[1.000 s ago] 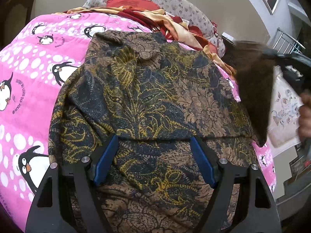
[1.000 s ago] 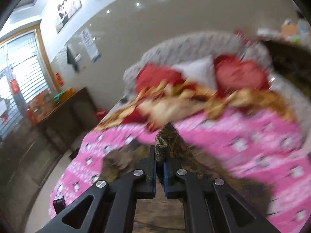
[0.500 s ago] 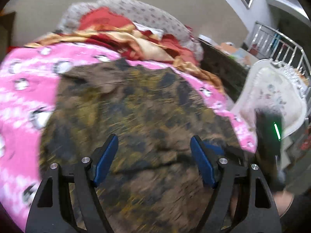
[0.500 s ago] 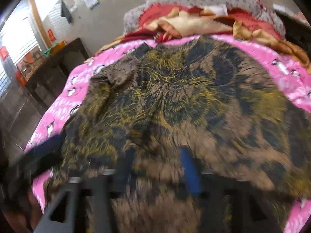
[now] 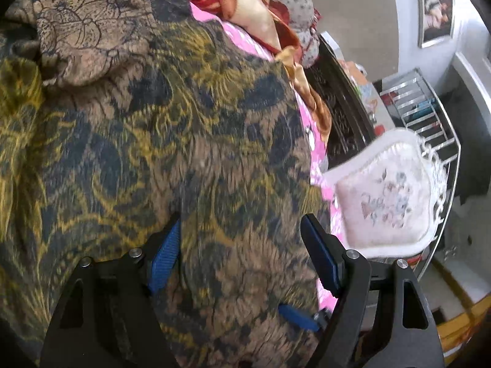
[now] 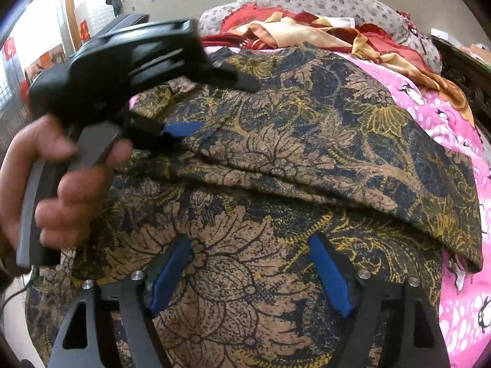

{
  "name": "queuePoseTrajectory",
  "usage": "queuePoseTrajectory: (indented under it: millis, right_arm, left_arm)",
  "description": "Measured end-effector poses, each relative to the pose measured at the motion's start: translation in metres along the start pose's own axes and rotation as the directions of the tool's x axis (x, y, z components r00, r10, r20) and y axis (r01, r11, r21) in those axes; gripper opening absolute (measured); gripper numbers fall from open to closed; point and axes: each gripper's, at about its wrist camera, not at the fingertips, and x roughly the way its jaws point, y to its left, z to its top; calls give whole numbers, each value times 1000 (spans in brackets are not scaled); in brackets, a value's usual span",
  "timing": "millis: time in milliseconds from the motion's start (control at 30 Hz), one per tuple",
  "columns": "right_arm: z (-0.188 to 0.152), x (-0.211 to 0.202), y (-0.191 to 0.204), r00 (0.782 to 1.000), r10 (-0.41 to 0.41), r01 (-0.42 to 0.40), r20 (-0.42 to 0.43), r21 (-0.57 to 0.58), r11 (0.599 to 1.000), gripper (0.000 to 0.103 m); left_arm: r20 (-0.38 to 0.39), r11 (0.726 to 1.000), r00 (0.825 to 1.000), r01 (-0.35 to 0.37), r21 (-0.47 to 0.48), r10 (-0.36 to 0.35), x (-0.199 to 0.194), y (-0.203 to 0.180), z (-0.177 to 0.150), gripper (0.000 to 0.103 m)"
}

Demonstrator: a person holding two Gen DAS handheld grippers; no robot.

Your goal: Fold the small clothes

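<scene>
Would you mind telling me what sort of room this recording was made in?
Most likely a home bedroom: a bed with a pink penguin-print blanket, a padded spotted headboard behind crumpled red and gold bedding, and a framed portrait on the wall.

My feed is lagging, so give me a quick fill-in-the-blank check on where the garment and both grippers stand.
1. The brown floral garment lies on a pink bedspread printed with ____.
2. The right gripper is ____, holding nothing.
3. The left gripper is ____ as well.
4. The pads on both grippers are ____ in colour.

Missing words: penguins; open; open; blue
</scene>
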Motion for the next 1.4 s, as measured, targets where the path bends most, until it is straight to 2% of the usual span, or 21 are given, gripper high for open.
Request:
queuePoseTrajectory:
  millis: [33,133,200,267,300,367,400,467,600,667,733,800,900,933,1133,1267,1333,1367,1400]
  right_arm:
    - [0,1,-2,1000,8,-8,2,7,1000,79]
    - [-1,-1,-4,1000,21,-21,9,19,1000,79]
    - [-1,0,-3,1000,20,-20,8,19,1000,79]
    - [-2,-1,-3,1000,21,-22,6,15,1000,81]
    - [-2,0,-2,1000,22,-22,5,13,1000,82]
    - [-2,0,-2,1000,23,-23,3,9,1000,83]
    - [-2,0,-2,1000,24,-25,2,8,1000,84]
    - [-1,2,-3,1000,29,-29,1,10,1000,85]
    - [0,2,-2,1000,28,-28,0,9,1000,85]
    - [0,2,-1,1000,25,-25,-1,7,1000,85]
    - [0,3,0,1000,24,-24,-2,6,1000,86]
    - [0,3,2,1000,21,-21,-3,5,1000,87]
    - [0,4,3,1000,20,-20,-4,2,1000,88]
    - [0,4,3,1000,20,-20,-5,1,1000,88]
    - [2,5,3,1000,28,-28,-5,6,1000,90]
    - [2,6,3,999,32,-32,-5,8,999,91]
    - [2,7,5,999,37,-37,-16,-1,999,97]
    - [2,8,7,999,36,-37,-21,-7,999,98]
    - [2,7,8,999,33,-34,-25,-10,999,99]
  left_arm:
    - [3,1000,1000,2,-4,-2,-1,-2,-1,76]
    - [2,999,1000,5,38,-5,-3,-13,-8,49]
    - [16,996,999,-49,78,48,-1,-19,-13,44]
    - [24,987,993,-122,109,120,6,-20,-15,26]
    - [30,977,985,-171,124,169,10,-20,-15,20]
    - [48,971,980,-200,134,195,15,-23,-18,7]
    - [59,968,977,-210,135,204,14,-23,-20,4]
    - [82,962,970,-238,134,229,12,-24,-23,3]
    - [129,954,965,-249,170,229,-11,-32,-33,3]
    - [153,953,963,-246,179,220,-34,-31,-38,3]
    - [190,946,954,-266,187,231,-63,-28,-39,3]
    - [229,936,939,-300,183,256,-85,-25,-33,3]
    - [260,927,915,-351,135,308,-115,-1,-25,3]
    - [271,919,902,-377,114,337,-122,8,-21,2]
    - [276,887,857,-461,36,434,-127,45,-17,2]
    - [243,873,849,-488,19,469,-116,54,-21,3]
    - [242,867,842,-498,3,482,-116,56,-22,4]
    - [248,859,831,-512,-10,498,-120,54,-22,6]
    - [263,840,807,-542,-22,528,-124,50,-22,6]
